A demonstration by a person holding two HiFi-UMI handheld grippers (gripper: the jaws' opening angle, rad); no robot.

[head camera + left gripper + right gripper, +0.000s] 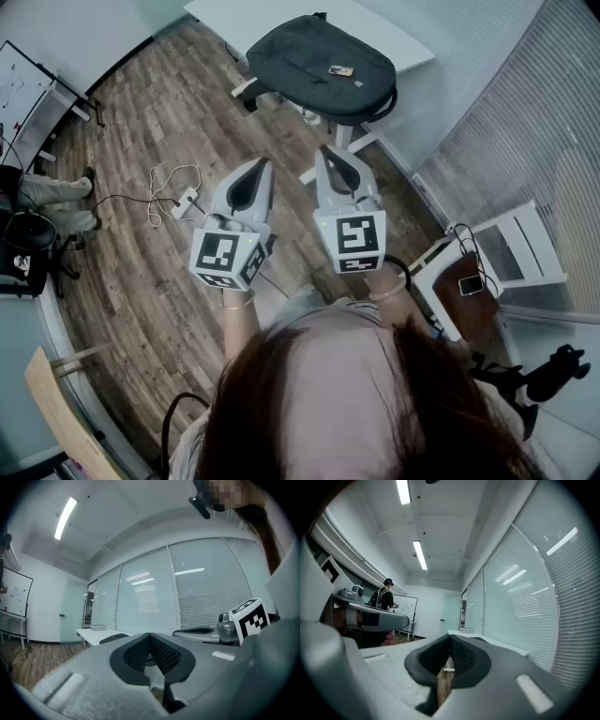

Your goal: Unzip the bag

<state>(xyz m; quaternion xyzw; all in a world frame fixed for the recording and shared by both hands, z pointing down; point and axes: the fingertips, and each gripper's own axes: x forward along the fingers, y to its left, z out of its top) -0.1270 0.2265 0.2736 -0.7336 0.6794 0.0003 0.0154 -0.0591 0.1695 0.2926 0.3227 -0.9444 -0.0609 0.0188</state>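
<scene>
Head view: I am holding both tongs level in front of me, side by side, above the wooden floor (141,112).
Left side: my left gripper (260,165) is keeping its jaws pressed together at the tips, gripping nothing.
Right side: my right gripper (324,150) is likewise closing tip to tip, with only floor showing through the slit below.
Task thing: the dark bag (319,58) is lying flat on the white table (412,47), ahead of both grippers and apart from them.
On top: a small tag (340,70) is resting on the bag.
Floor: a power strip (185,202) is lying with its cable looped.
</scene>
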